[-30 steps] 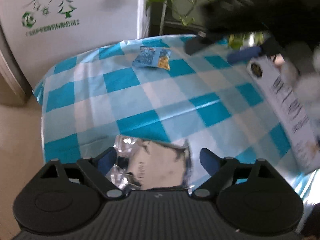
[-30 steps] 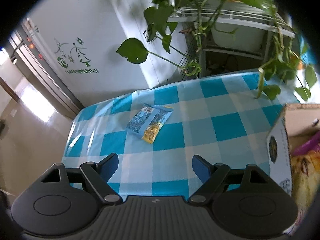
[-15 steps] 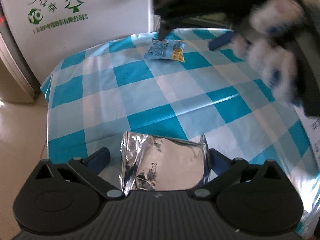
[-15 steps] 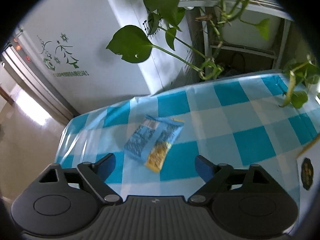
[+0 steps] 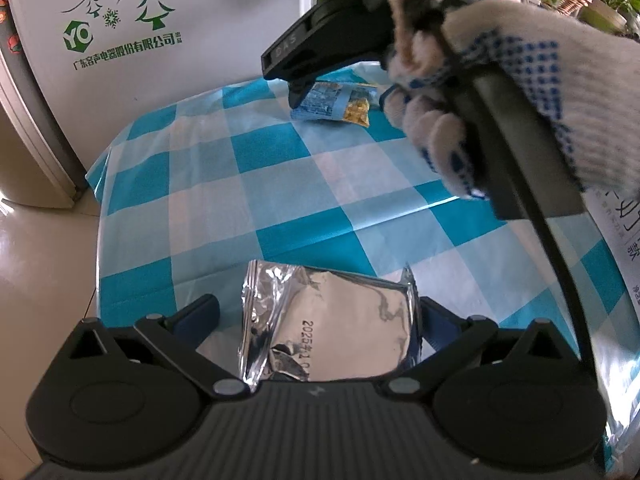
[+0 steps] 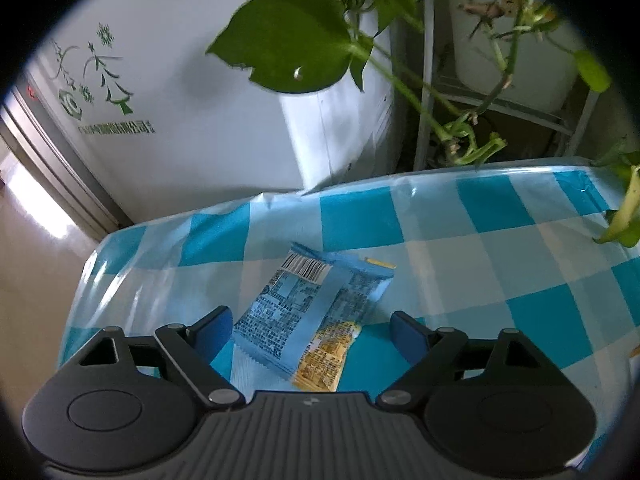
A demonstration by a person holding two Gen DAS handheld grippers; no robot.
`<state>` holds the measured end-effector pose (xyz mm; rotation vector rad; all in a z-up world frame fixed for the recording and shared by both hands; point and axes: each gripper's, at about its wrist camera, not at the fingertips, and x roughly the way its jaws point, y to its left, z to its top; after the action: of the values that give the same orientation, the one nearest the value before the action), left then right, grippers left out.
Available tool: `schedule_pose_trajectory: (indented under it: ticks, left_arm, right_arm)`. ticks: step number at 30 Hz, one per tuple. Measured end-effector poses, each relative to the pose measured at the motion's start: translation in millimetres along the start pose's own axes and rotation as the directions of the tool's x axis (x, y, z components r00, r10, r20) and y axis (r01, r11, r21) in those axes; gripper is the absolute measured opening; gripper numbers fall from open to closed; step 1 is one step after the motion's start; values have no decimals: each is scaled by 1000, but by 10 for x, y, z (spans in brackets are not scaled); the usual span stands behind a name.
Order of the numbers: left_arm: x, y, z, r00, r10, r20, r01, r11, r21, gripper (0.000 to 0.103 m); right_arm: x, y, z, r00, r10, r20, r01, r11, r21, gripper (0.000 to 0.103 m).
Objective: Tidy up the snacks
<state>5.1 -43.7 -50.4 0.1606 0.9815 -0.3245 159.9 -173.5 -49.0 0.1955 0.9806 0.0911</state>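
Two snack packets are in view on the table (image 5: 304,184), which carries a blue-and-white checked cloth. The silver foil packet (image 5: 332,328) lies at the near edge of the table, its long axis running side to side between the fingers of the left claw (image 5: 320,320); a printed date code faces up and the crimped end points to the left. The left claw stands spread, one blue pad (image 5: 200,316) apart from the packet's left crimp, the other just beside its right edge; contact there cannot be confirmed.

The blue and yellow packet (image 6: 312,312) lies flat near the far side of the table, printed back and barcode upward, long axis on a diagonal: barcode end away from the right claw (image 6: 312,332), yellow end toward it. The right claw is spread wide with the packet between its fingers, not gripped. From the left wrist view the same packet (image 5: 336,102) is partly hidden by the right claw body and the gloved right hand (image 5: 520,92) holding it.

A white printed box (image 5: 624,240) stands at the table's right edge. A white panel (image 6: 224,120) with green tree graphics stands behind the table, and plant leaves (image 6: 292,40) overhang its far side.
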Motion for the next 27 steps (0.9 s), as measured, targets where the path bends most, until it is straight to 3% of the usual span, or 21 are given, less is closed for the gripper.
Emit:
schedule_pose_trajectory:
  ticks: [11, 24, 25, 26, 27]
  left_arm:
    - [-22, 0, -38, 1000, 0, 21, 0, 1000, -1, 103]
    - [0, 4, 4, 1000, 11, 21, -10, 1000, -22, 103]
    - [0, 3, 2, 1000, 12, 23, -11, 1000, -22, 103]
    - [-1, 0, -1, 1000, 13, 26, -12, 1000, -24, 103]
    - [-2, -1, -3, 999, 14, 29, -13, 1000, -25, 103]
  right_arm:
    - [-35, 15, -24, 999, 28, 27, -26, 996, -80, 69]
    - [-422, -147, -271, 996, 54, -68, -63, 989, -137, 67]
    - [-464, -159, -298, 996, 53, -75, -63, 988, -144, 65]
    - [-526, -177, -336, 995, 47, -86, -60, 986, -152, 53]
    - [-567, -189, -362, 995, 41, -92, -55, 986, -155, 52]
